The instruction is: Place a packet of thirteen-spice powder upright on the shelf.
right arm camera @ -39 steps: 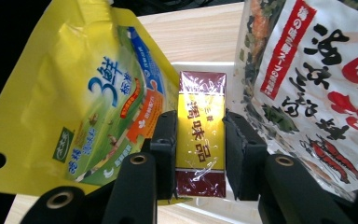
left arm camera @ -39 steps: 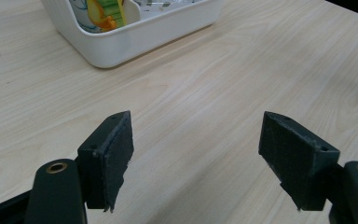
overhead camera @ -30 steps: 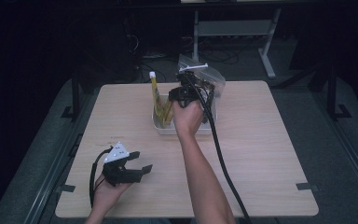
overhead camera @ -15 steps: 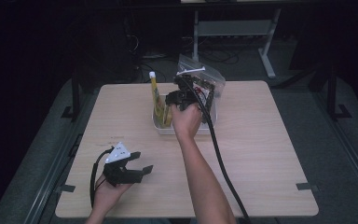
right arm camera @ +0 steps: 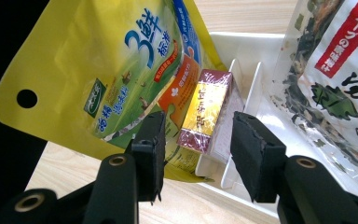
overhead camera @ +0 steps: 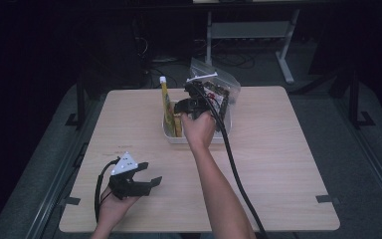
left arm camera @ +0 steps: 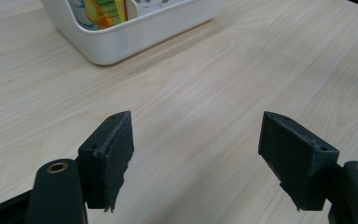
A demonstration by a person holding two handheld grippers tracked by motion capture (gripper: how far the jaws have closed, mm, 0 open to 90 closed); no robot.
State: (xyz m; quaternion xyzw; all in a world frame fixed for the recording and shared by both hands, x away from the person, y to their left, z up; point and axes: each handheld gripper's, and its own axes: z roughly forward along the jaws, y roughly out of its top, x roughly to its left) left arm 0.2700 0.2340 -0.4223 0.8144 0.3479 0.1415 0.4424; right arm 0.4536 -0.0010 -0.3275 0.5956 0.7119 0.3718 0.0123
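Observation:
A white divided bin [overhead camera: 175,138] stands at the middle back of the table. A tall yellow pouch [overhead camera: 165,104] stands at its left end, and a clear bag of dried seaweed [overhead camera: 222,89] leans at its right. My right gripper [overhead camera: 189,103] hovers over the bin, open. In the right gripper view its jaws [right arm camera: 198,154] straddle a small gold and maroon box [right arm camera: 205,109], apart from it, between the yellow pouch [right arm camera: 116,70] and a white divider [right arm camera: 244,88]. My left gripper [overhead camera: 146,174] rests open and holds nothing near the front left, above bare wood [left arm camera: 196,158].
The seaweed bag [right arm camera: 335,79] fills the bin's right side. The bin's near corner [left arm camera: 135,35] lies well beyond the left gripper. A black cable [overhead camera: 234,169] trails from the right gripper along the forearm to the front edge. Dark floor and a metal stand lie behind the table.
The right hand and gripper have shifted slightly left over the bin. The left gripper has stayed in place.

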